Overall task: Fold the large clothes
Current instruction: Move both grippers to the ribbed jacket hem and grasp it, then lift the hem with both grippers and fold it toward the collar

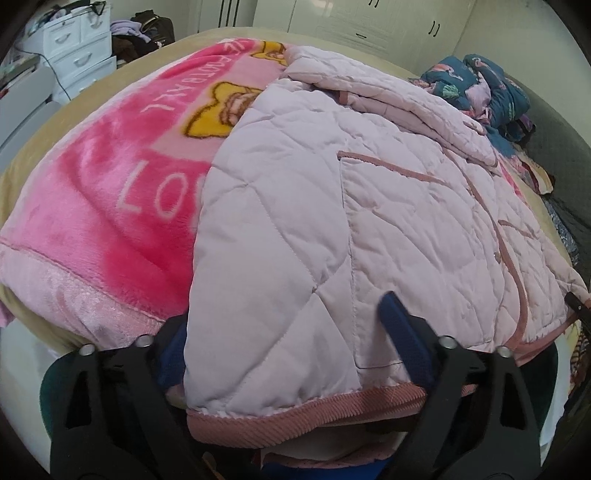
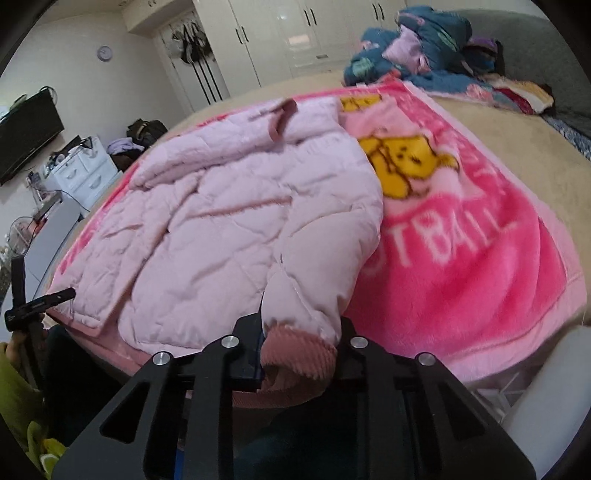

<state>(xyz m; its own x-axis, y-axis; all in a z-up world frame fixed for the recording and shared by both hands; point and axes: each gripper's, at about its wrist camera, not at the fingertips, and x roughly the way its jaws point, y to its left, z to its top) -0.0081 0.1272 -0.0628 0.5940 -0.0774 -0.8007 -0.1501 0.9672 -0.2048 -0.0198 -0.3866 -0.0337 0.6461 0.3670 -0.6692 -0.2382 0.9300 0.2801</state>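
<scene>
- In the left wrist view, at the far left we see a white chest of drawers (image 1: 74,48) against the wall, with a heap of dark and lilac clothes (image 1: 138,31) just to its right.
- A bright pink blanket (image 1: 96,206) with white lettering and a yellow cartoon figure covers the tan bed (image 1: 22,162).
- The quilted pale pink jacket (image 1: 295,206) lies spread on the blanket, its dusty-pink ribbed hem (image 1: 295,413) at the near edge of the bed.
- Our left gripper (image 1: 288,354) stands wide, one finger at each side of the jacket's near corner; the hem lies between them, and we cannot tell whether the pads press on it.
- At the far right of that view a bundle of dark blue patterned bedding (image 1: 480,85) sits on the bed.
- In the right wrist view a dark television (image 2: 26,129) hangs on the left wall, and white wardrobes (image 2: 280,33) line the far wall.
- The tip of the other gripper shows at the jacket's near left corner.
- Our right gripper (image 2: 299,350) is clenched on the ribbed cuff (image 2: 299,354) of the jacket's sleeve (image 2: 325,266), at the near edge of the bed.
- To the right of the sleeve the blanket lies bare.
</scene>
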